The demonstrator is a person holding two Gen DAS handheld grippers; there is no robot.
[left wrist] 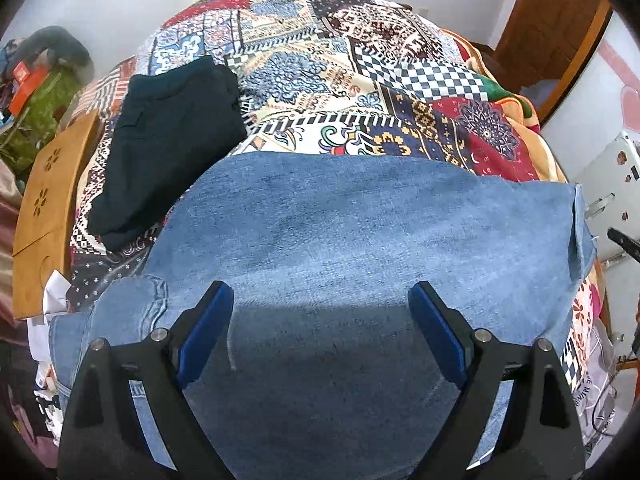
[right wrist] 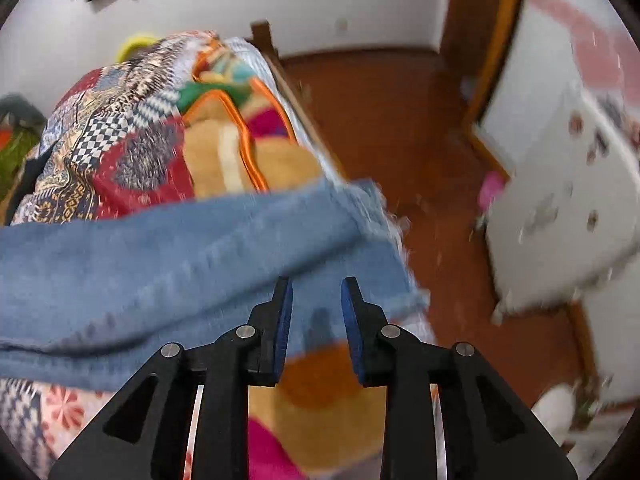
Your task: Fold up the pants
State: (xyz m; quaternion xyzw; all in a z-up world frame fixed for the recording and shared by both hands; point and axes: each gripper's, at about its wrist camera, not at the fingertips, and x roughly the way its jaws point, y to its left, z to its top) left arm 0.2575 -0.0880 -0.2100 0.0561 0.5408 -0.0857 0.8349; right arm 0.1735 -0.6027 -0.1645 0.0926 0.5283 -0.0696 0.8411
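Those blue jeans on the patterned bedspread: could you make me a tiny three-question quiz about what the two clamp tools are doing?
1. True or false: the left gripper is clamped on the blue jeans.
2. What lies on the bedspread left of the jeans? A) a dark folded garment B) a white towel C) a red hat
3. Fill in: the right gripper hovers near the frayed ___ of the jeans.

Key:
1. False; its jaws stand wide open above the denim.
2. A, the dark folded garment.
3. Hem, at the bed's edge.
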